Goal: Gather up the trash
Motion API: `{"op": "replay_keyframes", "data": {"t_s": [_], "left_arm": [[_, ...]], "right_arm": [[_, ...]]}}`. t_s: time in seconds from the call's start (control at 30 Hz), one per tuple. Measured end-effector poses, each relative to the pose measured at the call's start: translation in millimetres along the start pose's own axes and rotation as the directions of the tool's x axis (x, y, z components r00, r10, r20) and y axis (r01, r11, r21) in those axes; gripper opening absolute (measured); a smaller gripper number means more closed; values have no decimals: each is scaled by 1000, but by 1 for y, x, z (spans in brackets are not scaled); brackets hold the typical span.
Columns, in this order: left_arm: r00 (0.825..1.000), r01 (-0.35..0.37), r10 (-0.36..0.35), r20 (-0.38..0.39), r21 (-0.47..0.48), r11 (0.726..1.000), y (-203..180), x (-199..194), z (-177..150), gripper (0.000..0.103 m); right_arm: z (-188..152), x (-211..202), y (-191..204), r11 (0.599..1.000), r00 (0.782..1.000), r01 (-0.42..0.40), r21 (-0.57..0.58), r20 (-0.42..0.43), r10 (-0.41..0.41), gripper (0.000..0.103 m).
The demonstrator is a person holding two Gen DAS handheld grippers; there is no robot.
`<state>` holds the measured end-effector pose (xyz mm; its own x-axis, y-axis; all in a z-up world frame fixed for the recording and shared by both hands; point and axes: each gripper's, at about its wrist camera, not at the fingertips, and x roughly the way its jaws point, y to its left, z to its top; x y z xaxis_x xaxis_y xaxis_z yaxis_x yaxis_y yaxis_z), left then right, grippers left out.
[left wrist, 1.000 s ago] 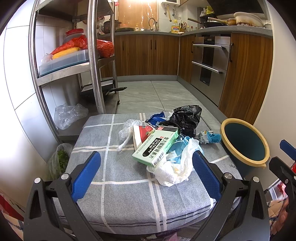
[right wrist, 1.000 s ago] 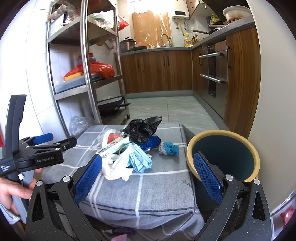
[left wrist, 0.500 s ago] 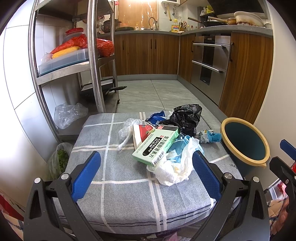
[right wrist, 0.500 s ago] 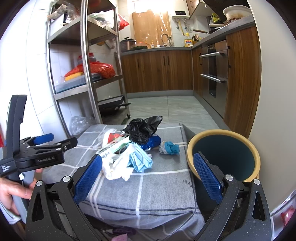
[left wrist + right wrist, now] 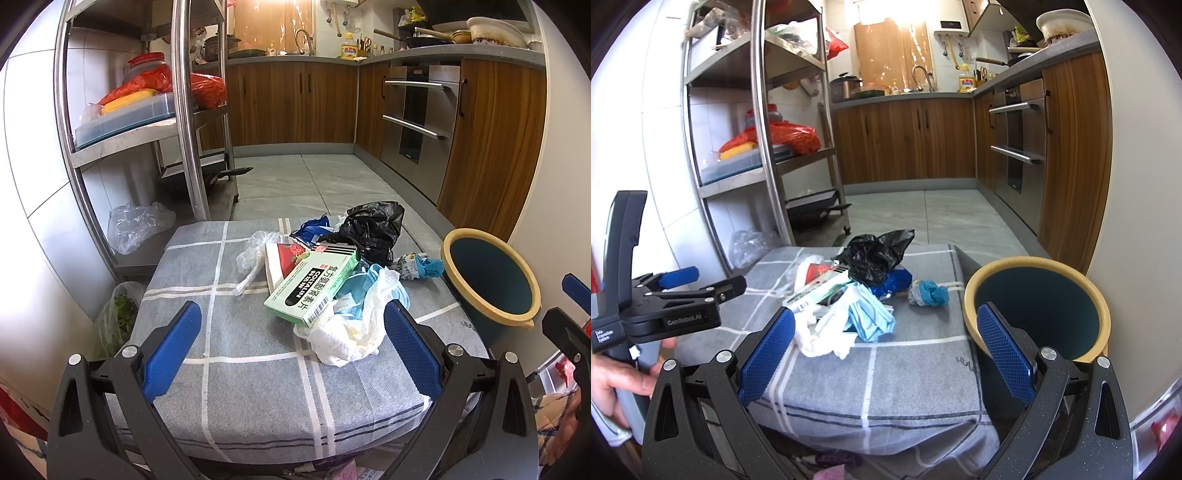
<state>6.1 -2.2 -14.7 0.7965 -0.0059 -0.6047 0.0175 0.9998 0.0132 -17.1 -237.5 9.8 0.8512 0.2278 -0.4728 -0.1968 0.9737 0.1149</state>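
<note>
Left gripper (image 5: 291, 345) is held above the near edge of the grey checked cloth (image 5: 236, 369), fingers spread wide, nothing gripped. Right gripper (image 5: 886, 345) is likewise spread wide and empty, positioned at the near right corner of the cloth, with its right finger (image 5: 1004, 350) seen in front of the bin wall. Trash is piled at the centre and far side of the cloth: a green medicine box (image 5: 314, 286) is laid tilted on top of a red-and-white carton (image 5: 282, 258), with crumpled white tissue (image 5: 347, 334) just in front of it and a light-blue face mask (image 5: 870, 314) touching the tissue. A clear plastic bag (image 5: 253, 254) is seen just left of the carton. A crumpled black plastic bag (image 5: 373, 230) is sat at the far side of the pile, with a blue wrapper (image 5: 312, 225) beside it. A small blue-and-grey wad (image 5: 421, 266) is set apart from the pile, near the cloth's right edge, closest to the bin. The teal bin with yellow rim (image 5: 491, 284) is stood on the floor just beside the cloth's right side, mouth open towards the cameras; its contents cannot be made out. From the right wrist view, the left gripper is seen side-on at the left, held by a hand (image 5: 613, 380). A steel shelf rack (image 5: 188, 122) is seen beyond the cloth on the left.
</note>
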Motion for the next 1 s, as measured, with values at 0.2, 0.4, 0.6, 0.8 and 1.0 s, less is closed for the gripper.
{"op": "replay_keyframes", "data": {"t_s": [0.2, 0.4, 0.6, 0.8, 1.0], "left_arm": [[1000, 6, -6, -24, -20, 1000, 6, 7, 3, 97], [997, 37, -39, -64, -23, 999, 10, 20, 13, 97], [990, 73, -73, -117, -7, 997, 12, 40, 26, 97], [981, 116, -108, -164, 38, 993, 10, 66, 47, 97], [974, 175, -160, -157, 86, 981, -3, 91, 78, 97]], "right_arm": [[-4, 2, 0, 1000, 1000, -4, 12, -16, 4, 98], [-3, 5, -5, 999, 999, -7, 32, -41, 8, 98], [5, 10, -14, 997, 998, 16, 69, -57, -12, 98], [17, 26, -23, 997, 997, 16, 71, -72, -10, 98], [26, 53, -37, 995, 992, 27, 96, -122, -15, 98]]}}
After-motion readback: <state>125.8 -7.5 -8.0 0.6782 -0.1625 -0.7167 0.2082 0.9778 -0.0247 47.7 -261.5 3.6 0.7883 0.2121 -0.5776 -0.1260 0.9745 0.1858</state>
